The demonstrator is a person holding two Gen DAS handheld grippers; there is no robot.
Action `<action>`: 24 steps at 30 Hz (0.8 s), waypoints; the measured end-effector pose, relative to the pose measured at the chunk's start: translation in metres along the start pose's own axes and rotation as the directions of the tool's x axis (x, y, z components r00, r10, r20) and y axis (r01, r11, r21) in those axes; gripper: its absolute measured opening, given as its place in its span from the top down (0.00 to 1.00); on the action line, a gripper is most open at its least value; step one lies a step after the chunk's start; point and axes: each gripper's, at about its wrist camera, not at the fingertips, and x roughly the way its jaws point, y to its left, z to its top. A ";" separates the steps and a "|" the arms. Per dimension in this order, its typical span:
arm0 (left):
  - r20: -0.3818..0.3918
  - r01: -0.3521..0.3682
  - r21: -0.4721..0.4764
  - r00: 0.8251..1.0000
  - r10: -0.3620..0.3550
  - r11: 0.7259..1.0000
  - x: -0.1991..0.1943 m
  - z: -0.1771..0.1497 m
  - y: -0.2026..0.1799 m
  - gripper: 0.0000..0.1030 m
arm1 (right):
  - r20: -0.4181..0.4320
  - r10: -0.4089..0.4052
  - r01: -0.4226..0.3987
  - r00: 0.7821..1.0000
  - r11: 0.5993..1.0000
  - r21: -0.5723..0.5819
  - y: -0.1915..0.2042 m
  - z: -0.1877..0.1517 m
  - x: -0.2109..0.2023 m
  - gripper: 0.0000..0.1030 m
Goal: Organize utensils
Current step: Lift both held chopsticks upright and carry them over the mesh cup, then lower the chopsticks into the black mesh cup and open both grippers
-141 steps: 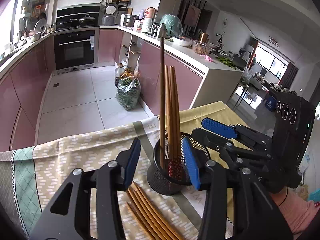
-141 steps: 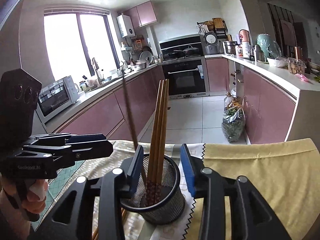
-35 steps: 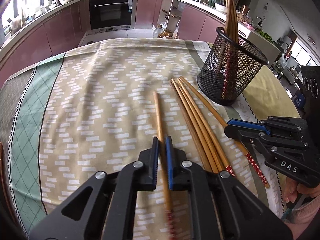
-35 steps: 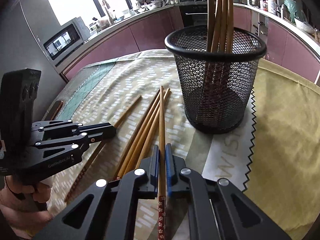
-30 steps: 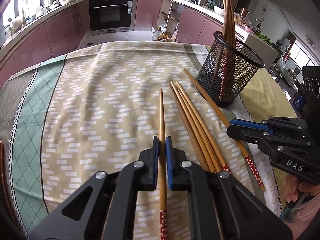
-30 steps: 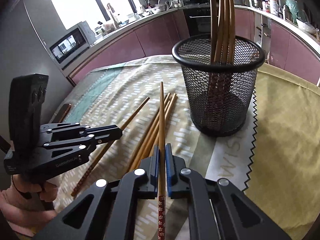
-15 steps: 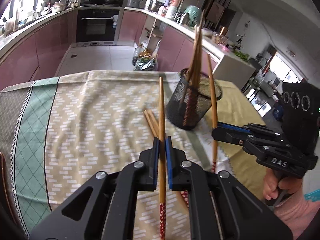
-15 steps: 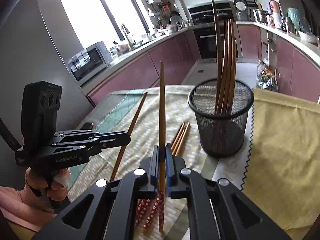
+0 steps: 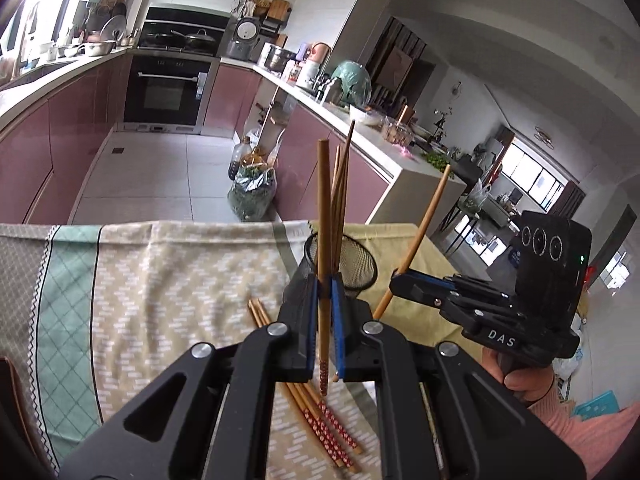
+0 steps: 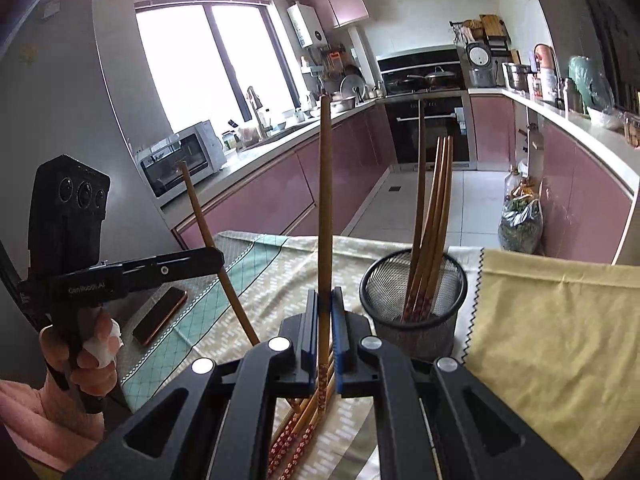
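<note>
My left gripper is shut on a wooden chopstick and holds it upright above the table, just in front of the black mesh holder. My right gripper is shut on another chopstick, also upright, left of the holder, which has several chopsticks standing in it. Several more chopsticks lie on the patterned cloth under the grippers. Each gripper shows in the other's view: the right gripper, the left gripper.
A phone lies on the green part of the cloth at the left. A yellow cloth covers the table to the right of the holder. Kitchen counters and floor lie beyond the table's far edge.
Both grippers have lifted their chopsticks off the cloth and tilted them from lying flat to upright, moving closer to the holder.
</note>
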 end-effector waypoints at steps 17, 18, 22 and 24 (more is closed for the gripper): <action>0.150 0.027 0.100 0.988 -0.042 0.995 -0.001 0.090 -0.047 0.93 | 0.156 -0.101 0.113 0.983 0.991 -0.068 -0.015 0.067 -0.030 0.95; 0.151 0.025 0.104 0.988 -0.040 0.994 0.000 0.092 -0.048 0.93 | 0.159 -0.107 0.119 0.981 0.991 -0.068 -0.017 0.069 -0.029 0.95; 0.127 -0.016 0.133 0.992 -0.001 0.991 0.016 0.098 -0.056 0.93 | 0.152 -0.138 0.148 0.979 0.987 -0.057 -0.025 0.072 -0.019 0.95; 0.089 -0.030 0.144 0.996 0.018 0.989 0.030 0.094 -0.057 0.93 | 0.133 -0.143 0.151 0.981 0.987 -0.049 -0.028 0.069 -0.011 0.95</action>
